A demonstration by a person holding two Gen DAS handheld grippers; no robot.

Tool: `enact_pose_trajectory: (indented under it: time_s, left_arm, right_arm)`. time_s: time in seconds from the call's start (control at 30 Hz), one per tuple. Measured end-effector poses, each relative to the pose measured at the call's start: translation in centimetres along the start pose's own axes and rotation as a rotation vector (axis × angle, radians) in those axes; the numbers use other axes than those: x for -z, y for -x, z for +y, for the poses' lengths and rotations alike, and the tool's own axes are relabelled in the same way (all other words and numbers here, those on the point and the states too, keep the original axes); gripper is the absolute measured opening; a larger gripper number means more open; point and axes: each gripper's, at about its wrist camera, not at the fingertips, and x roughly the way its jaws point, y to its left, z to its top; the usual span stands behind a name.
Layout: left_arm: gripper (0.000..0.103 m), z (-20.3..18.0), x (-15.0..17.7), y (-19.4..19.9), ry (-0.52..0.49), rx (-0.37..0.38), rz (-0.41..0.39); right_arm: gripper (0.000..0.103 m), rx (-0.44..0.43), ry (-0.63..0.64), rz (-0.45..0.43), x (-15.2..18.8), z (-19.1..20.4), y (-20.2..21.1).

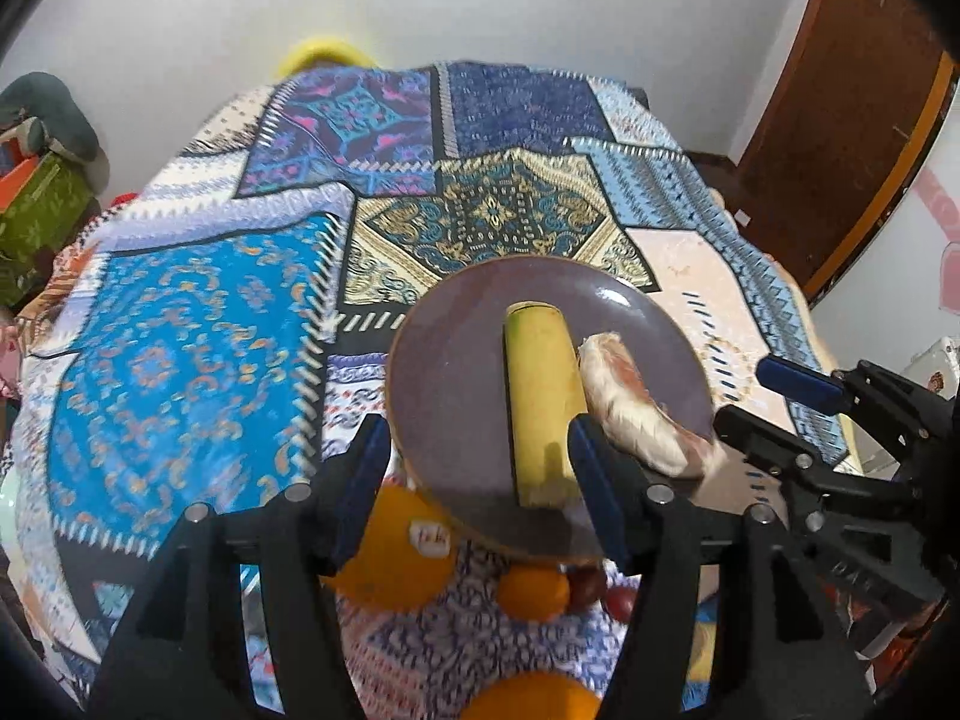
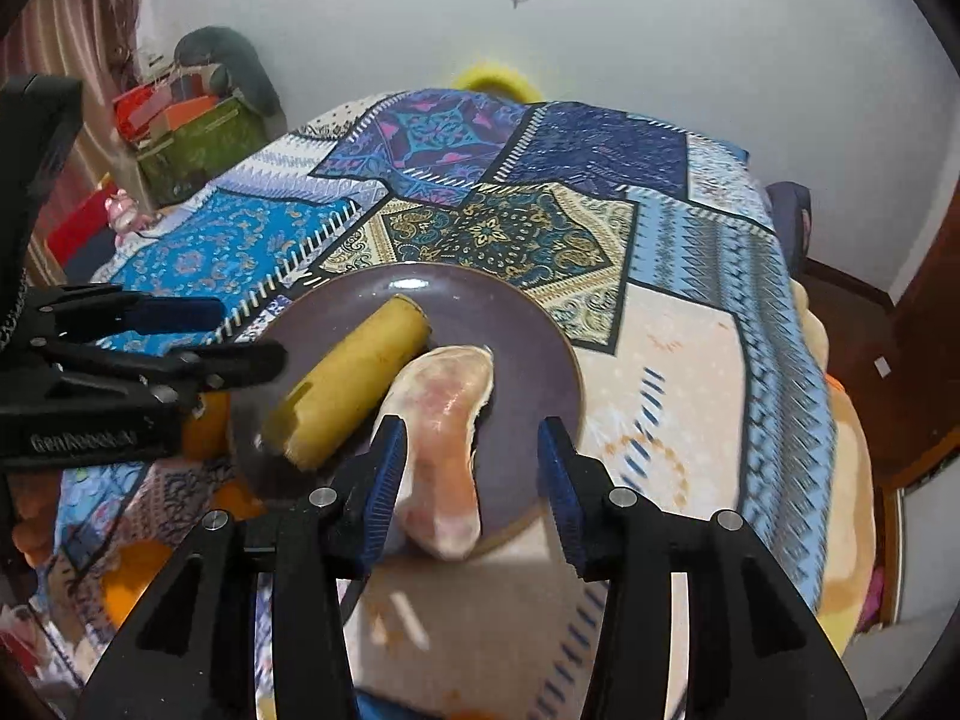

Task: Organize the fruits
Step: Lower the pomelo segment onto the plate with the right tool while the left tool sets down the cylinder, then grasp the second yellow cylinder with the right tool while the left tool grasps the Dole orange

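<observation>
A purple plate lies on the patterned bed cover. On it lie a yellow banana piece and a pale pink pomelo wedge. My left gripper is open, its fingers straddling the plate's near edge and the banana's near end. My right gripper is open around the wedge's near end. It also shows in the left wrist view. Oranges and dark red fruits lie below the plate.
The patchwork bed cover spreads far ahead. A green box with clutter stands at the left wall. A brown door is at the right. Another orange lies at the near edge.
</observation>
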Motion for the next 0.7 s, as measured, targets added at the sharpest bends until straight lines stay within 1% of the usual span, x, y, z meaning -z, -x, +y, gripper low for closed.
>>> enact_pose_trajectory:
  time_s: [0.1,0.27,0.33,0.43,0.57,0.7]
  left_arm:
    - [0.061,0.0,1.1,2.6,-0.004,-0.009,-0.043]
    - [0.062,0.2,3.0,6.4,-0.023,-0.036,-0.086]
    - [0.062,0.4,3.9,7.9,-0.024,-0.043,-0.101]
    - [0.066,0.6,5.2,9.8,-0.021,-0.048,-0.121]
    - [0.066,1.1,6.8,11.8,-0.010,-0.042,-0.134]
    - [0.068,1.2,8.2,12.8,-0.013,-0.046,-0.134]
  right_arm:
    - [0.042,0.006,-0.020,-0.019,0.9,-0.2,2.2]
    - [0.043,0.024,-0.023,-0.045,2.0,0.2,5.6]
    - [0.049,0.032,-0.022,-0.061,2.5,0.3,7.0]
    - [0.051,0.047,-0.023,-0.091,3.1,0.8,8.9]
    - [0.051,0.038,-0.024,-0.097,4.0,1.2,10.6]
    - [0.051,0.038,-0.013,-0.099,5.4,1.9,12.1]
